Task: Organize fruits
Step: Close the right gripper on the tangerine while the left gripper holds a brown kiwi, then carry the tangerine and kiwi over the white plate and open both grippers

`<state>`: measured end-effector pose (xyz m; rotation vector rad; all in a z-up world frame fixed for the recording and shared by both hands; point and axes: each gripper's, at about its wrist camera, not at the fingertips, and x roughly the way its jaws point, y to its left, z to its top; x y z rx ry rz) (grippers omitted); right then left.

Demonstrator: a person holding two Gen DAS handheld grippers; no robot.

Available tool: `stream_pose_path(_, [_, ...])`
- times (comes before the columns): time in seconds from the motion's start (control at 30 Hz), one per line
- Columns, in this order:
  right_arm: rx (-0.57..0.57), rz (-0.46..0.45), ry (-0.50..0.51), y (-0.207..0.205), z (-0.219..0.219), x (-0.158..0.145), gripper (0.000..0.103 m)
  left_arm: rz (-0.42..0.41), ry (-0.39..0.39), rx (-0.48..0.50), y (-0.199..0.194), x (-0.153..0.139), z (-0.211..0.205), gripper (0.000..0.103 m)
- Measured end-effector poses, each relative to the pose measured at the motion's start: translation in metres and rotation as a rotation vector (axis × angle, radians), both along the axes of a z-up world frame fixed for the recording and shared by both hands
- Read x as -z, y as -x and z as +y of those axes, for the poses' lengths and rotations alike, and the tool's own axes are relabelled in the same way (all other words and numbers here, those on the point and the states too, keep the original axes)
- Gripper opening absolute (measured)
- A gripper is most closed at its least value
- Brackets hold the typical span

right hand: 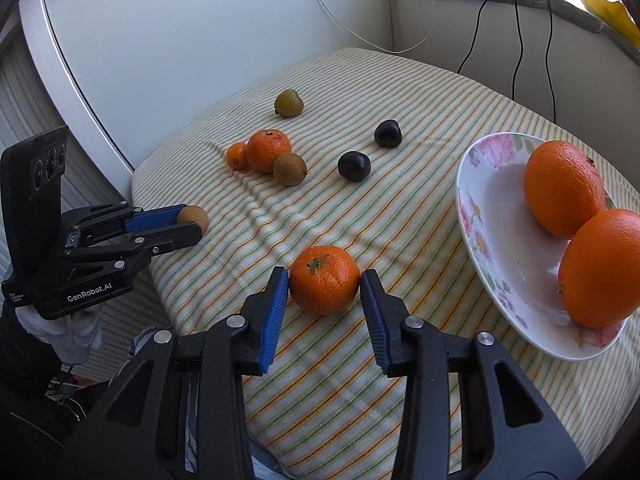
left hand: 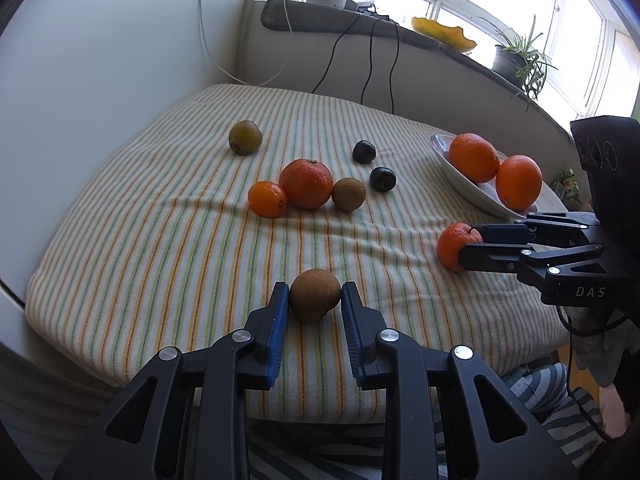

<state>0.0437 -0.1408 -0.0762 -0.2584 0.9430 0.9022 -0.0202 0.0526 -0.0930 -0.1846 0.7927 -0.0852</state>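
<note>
My left gripper (left hand: 315,294) is shut on a brown kiwi (left hand: 315,294) near the table's front edge; it also shows in the right wrist view (right hand: 194,216). My right gripper (right hand: 324,280) is shut on a tangerine (right hand: 324,279) resting on the striped cloth, seen too in the left wrist view (left hand: 454,246). A floral white bowl (right hand: 486,240) to the right holds two oranges (right hand: 564,188). On the cloth lie a large orange (left hand: 306,184), a small tangerine (left hand: 267,199), a kiwi (left hand: 349,194), a green kiwi (left hand: 245,137) and two dark plums (left hand: 382,179).
The striped cloth (left hand: 180,240) covers a small table against a white wall. Black cables (left hand: 368,64) hang at the back. A windowsill carries a yellow dish (left hand: 444,32) and a potted plant (left hand: 516,60). The person's striped trousers (left hand: 552,392) are at the front right.
</note>
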Motion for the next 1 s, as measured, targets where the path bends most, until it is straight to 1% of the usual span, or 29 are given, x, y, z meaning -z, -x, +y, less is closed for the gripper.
stream_pose_path(0.2, [0.017,0.013,-0.027,-0.001,-0.006,-0.002,0.038,-0.011,0.022,0.003,-0.002,-0.004,0.000,0.025])
stream_pose_path(0.3, [0.030,0.014,-0.048,-0.001,-0.011,-0.006,0.038,-0.021,0.035,0.008,-0.005,-0.008,-0.002,0.025])
stream_pose_path(0.4, [0.041,0.004,-0.067,-0.002,-0.016,-0.014,0.038,-0.044,0.032,0.027,-0.009,-0.016,-0.009,0.025])
stream_pose_path(0.7, [0.101,-0.052,-0.093,-0.006,-0.045,-0.041,0.038,-0.101,0.048,0.118,-0.033,-0.034,-0.036,0.025])
stream_pose_path(1.0, [0.160,-0.099,-0.091,-0.019,-0.068,-0.055,0.038,-0.139,0.054,0.210,-0.076,-0.046,-0.065,0.025])
